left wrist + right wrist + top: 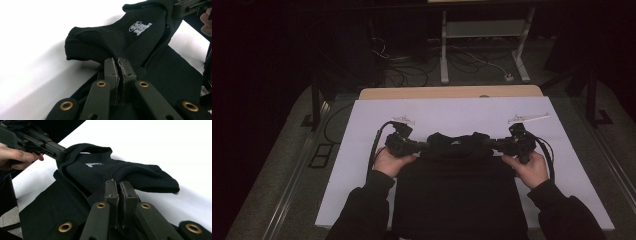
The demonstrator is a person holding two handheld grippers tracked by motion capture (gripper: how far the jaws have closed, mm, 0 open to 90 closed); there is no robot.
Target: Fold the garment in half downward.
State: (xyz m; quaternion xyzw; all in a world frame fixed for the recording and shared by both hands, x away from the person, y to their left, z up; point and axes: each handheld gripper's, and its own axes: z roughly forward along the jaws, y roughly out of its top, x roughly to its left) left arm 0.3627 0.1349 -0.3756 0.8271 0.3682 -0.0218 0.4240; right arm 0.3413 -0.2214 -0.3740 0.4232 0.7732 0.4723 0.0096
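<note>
A black garment (459,195) lies on the white table cover (362,125), its body spread toward the person. Its top edge is folded over near the collar, where a small white printed label (140,26) shows. My left gripper (424,146) is shut on the garment's left top edge, its jaws pinching black fabric (119,62). At the right top edge my right gripper (489,144) is likewise shut on cloth (119,183). The two grippers face each other across the folded part. In the right gripper view the left gripper (58,153) shows far off, clamped on the fabric.
The white cover reaches bare to the left, right and far side of the garment. Two small white brackets (403,120) (528,118) lie on it behind the grippers. A wooden table edge (452,92) shows beyond. Cables and a metal frame (484,45) sit on the dark floor.
</note>
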